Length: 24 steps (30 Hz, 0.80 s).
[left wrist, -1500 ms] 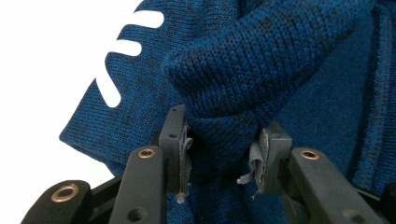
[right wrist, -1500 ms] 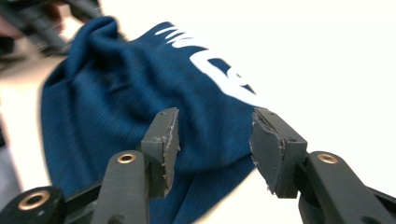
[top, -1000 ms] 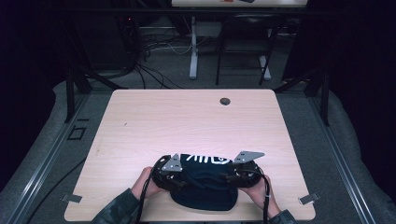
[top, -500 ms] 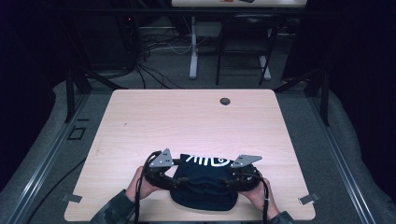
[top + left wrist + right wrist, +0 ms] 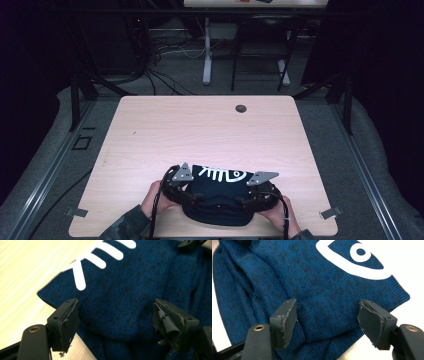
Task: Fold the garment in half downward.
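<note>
We see the folded blue knit garment (image 5: 220, 197) lying at six o'clock on the wooden table (image 5: 165, 130), close to its near edge. The left gripper (image 5: 192, 195) sits at the garment's nine o'clock side and the right gripper (image 5: 247, 197) at its three o'clock side. Both have just been opening their jaws; in each gripper view the pads (image 5: 71, 315) stand apart over the cloth, pinching nothing. Toward twelve o'clock we find wide bare tabletop, up to a small round hole (image 5: 241, 108) near the far edge.
</note>
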Each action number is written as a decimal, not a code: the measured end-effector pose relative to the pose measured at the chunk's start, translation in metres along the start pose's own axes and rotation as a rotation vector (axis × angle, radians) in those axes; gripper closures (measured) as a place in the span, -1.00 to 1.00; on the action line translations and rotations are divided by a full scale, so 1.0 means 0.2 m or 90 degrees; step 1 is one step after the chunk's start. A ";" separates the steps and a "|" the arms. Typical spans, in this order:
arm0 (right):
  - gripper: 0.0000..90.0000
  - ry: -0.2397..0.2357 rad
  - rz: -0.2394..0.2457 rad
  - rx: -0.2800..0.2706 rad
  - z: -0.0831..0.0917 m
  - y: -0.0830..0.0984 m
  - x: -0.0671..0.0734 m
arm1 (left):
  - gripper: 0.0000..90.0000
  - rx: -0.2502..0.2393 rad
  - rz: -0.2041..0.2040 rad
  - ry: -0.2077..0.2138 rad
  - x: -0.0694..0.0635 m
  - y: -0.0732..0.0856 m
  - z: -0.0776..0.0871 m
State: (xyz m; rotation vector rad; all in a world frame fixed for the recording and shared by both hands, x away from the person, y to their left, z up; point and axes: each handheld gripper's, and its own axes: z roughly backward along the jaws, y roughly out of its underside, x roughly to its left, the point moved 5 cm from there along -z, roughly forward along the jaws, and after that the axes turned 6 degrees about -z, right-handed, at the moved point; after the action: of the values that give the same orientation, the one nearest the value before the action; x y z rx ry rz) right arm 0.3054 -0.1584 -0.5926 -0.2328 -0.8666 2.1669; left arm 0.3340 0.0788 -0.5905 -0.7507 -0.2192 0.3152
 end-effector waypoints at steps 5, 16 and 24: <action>-0.49 0.003 0.015 0.009 -0.04 0.03 -0.01 | -0.58 0.023 -0.004 -0.006 -0.03 0.04 -0.03; -0.75 0.030 0.020 0.004 -0.11 -0.01 -0.09 | -0.74 0.034 0.011 -0.049 -0.03 0.06 -0.05; -0.79 0.024 0.012 0.001 -0.13 -0.03 -0.11 | -0.78 0.035 0.022 -0.057 0.00 0.07 -0.07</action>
State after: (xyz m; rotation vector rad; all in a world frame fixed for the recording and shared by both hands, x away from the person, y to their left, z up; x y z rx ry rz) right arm 0.3348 -0.1586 -0.6114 -0.2810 -0.8443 2.1739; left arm 0.3362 0.0803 -0.6099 -0.6875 -0.2809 0.3871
